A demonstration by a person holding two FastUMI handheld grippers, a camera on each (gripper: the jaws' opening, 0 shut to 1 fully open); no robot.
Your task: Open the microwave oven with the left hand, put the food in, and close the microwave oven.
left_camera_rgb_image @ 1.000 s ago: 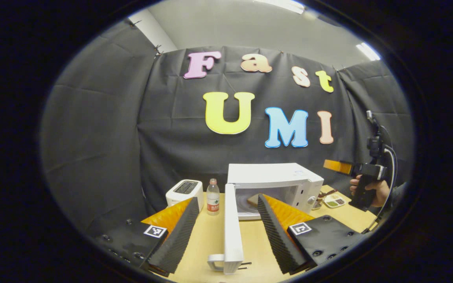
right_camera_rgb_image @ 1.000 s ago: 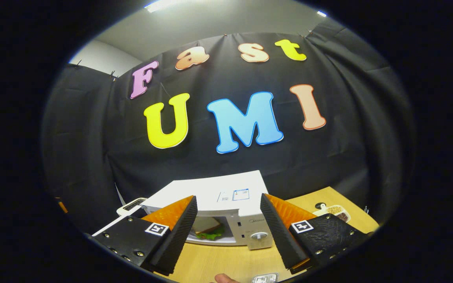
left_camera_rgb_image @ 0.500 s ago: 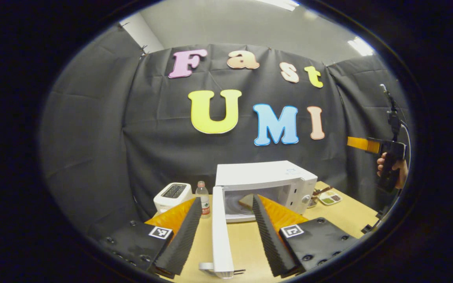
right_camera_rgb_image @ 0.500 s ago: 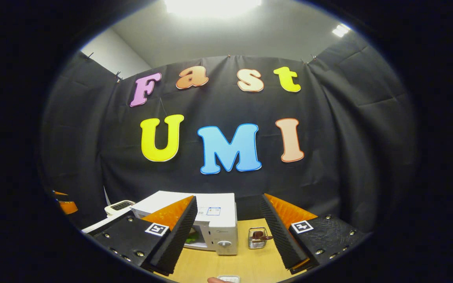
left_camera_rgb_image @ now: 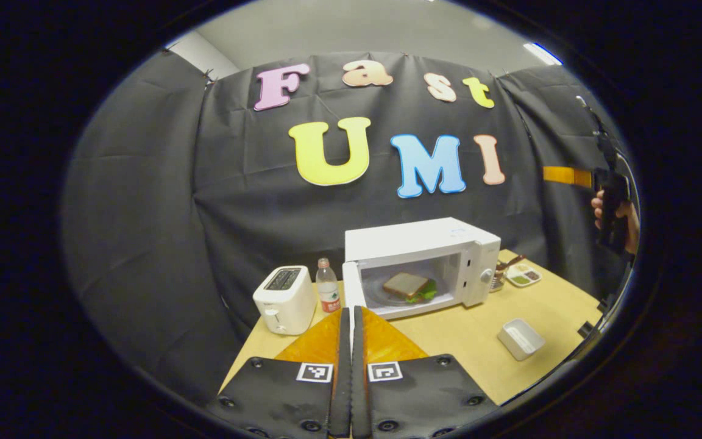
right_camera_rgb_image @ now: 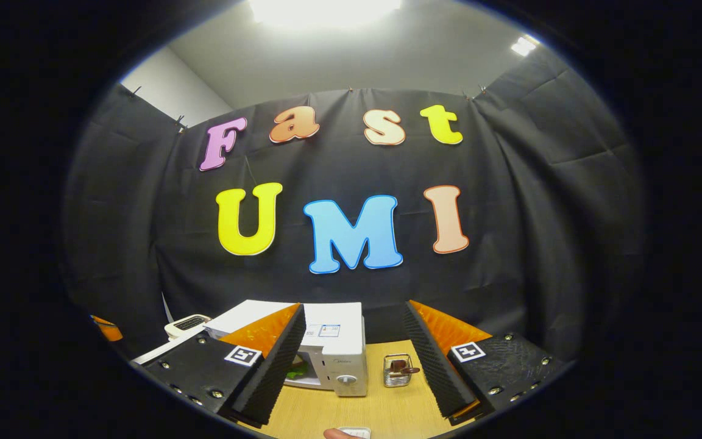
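A: Where do the left tongs stand?

B: At the bottom centre of the left gripper view, fingers pressed together with nothing between them, low over the near edge of the table.

A: And the right tongs?

B: Spread wide and empty at the bottom of the right gripper view. In the left gripper view they sit at the far right edge of the frame, raised high, with a hand on the grip.

A: The microwave?

B: One white box just right of centre in the left gripper view, on the table. Its cavity is exposed; inside lies one sandwich, a pale bread slice with green leaf at its right edge, on the round plate. One knob sits on the right-hand panel. The door itself I cannot make out behind the left tongs.

A: What else is on the table?

B: One white toaster at lower left, one clear bottle beside it, one small white tray at lower right, one divided dish behind that. In the right gripper view, one wire basket right of the microwave.
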